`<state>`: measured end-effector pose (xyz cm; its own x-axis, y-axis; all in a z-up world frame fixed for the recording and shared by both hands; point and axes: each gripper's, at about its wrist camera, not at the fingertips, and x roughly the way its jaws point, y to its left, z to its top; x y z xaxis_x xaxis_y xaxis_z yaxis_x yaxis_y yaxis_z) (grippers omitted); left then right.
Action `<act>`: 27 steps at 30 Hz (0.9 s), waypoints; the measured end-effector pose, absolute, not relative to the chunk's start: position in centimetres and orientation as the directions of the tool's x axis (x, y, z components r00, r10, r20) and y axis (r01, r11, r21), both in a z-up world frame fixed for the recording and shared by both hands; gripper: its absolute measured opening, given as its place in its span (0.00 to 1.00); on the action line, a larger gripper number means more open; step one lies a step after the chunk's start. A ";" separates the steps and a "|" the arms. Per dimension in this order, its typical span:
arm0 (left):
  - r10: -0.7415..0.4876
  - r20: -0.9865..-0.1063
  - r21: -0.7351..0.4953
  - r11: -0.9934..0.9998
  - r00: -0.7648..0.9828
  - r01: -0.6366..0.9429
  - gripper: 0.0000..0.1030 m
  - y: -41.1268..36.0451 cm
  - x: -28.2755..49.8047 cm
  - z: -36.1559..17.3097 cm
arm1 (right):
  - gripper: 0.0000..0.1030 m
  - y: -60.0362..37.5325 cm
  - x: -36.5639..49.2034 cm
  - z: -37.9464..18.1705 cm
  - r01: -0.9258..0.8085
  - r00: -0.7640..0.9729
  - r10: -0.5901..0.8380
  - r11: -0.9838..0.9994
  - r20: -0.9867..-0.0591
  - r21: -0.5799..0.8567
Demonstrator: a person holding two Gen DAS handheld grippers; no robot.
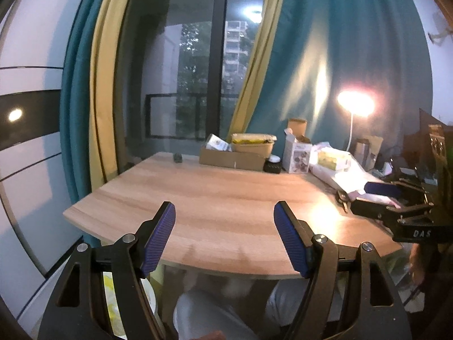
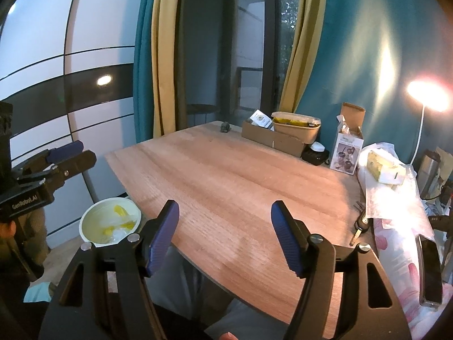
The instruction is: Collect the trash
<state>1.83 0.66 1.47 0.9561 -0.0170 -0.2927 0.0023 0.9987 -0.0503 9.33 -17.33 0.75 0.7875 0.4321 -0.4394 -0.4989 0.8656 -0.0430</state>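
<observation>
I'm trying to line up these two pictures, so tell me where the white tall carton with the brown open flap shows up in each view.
Left wrist view: the white tall carton with the brown open flap stands at the table's far edge, right of centre.
Right wrist view: the same carton stands at the far right of the table.
Shared landmark: the glowing white lamp, up and to the right of the carton in both views.

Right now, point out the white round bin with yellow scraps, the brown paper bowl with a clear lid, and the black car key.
white round bin (image 2: pixel 93 217), right wrist view, left inner wall.
brown paper bowl (image 2: pixel 294 133), right wrist view, side wall.
black car key (image 2: pixel 360 224), right wrist view, fob body.
</observation>
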 end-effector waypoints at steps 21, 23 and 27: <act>-0.034 -0.337 -0.043 0.999 0.941 0.021 0.73 1.9 1.8 -0.7 | 0.66 -14.8 10.5 -1.4 -0.514 0.758 0.419 0.855 -0.501 -0.063; -0.034 -0.336 -0.043 0.999 0.941 0.021 0.73 1.9 1.8 -0.6 | 0.66 -14.8 10.4 -1.3 -0.514 0.758 0.419 0.856 -0.500 -0.062; -0.037 -0.329 -0.040 0.999 0.944 0.025 0.73 1.8 1.8 -0.5 | 0.66 -14.8 10.4 -1.4 -0.513 0.760 0.419 0.856 -0.497 -0.064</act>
